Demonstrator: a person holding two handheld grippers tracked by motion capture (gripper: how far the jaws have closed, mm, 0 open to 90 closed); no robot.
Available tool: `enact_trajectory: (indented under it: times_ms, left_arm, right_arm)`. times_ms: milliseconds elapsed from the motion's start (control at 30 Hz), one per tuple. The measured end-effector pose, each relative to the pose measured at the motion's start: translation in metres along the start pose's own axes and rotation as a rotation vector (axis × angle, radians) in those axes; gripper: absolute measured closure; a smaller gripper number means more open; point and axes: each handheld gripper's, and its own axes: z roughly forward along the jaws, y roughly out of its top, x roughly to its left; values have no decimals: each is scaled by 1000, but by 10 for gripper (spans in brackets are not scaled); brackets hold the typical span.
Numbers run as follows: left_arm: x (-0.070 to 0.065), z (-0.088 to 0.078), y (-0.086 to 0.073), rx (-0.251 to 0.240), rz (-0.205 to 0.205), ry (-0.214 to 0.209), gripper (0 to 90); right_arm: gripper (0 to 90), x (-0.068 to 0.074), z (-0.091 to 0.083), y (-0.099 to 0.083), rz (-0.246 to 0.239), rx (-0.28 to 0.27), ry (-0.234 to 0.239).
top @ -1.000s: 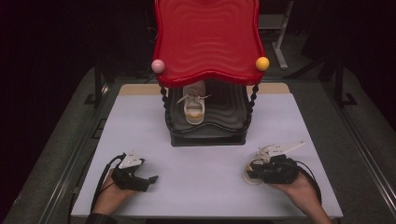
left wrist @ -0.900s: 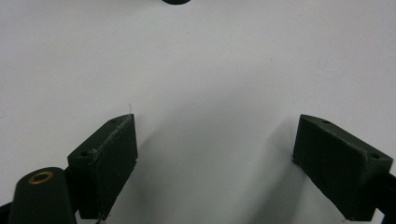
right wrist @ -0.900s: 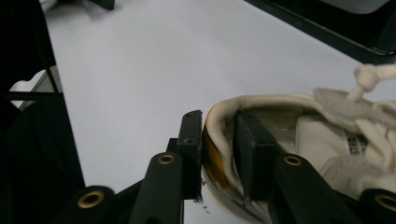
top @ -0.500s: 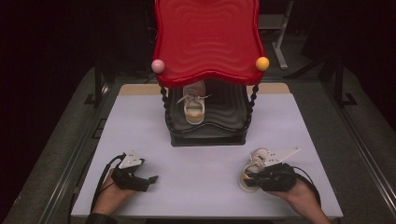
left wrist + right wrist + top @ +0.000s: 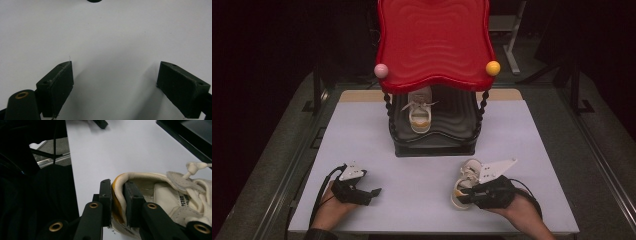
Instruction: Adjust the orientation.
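Observation:
A small cream shoe (image 5: 466,178) with a yellow heel lies on the white tabletop (image 5: 422,175) at the front right. My right gripper (image 5: 460,195) is shut on its heel collar (image 5: 119,195), one jaw inside the shoe and one outside. A second cream shoe (image 5: 419,112) stands on the lower black shelf (image 5: 452,132) of a stand, toe toward me. My left gripper (image 5: 374,192) rests at the front left, open over bare tabletop (image 5: 112,50) with nothing between its jaws.
The stand has a red wavy top tray (image 5: 434,42) on twisted black posts, with a pink ball (image 5: 381,70) and a yellow ball (image 5: 493,67) at its front corners. Dark floor and metal rails (image 5: 302,150) flank the table.
The right gripper has swung the shoe a little toward the table's middle and turned it, toe now pointing toward the stand. The left gripper has stayed put.

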Motion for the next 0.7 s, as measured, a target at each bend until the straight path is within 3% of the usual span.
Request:
enact_trajectory:
  times_ms: [300, 700]
  left_arm:
    - [0, 0, 0, 1, 0, 1, 132]
    - [0, 0, 0, 1, 0, 0, 132]
  right_arm:
    - [776, 15, 8, 31, -90, -1, 53]
    - [775, 20, -4, 73, -174, -10, 87]
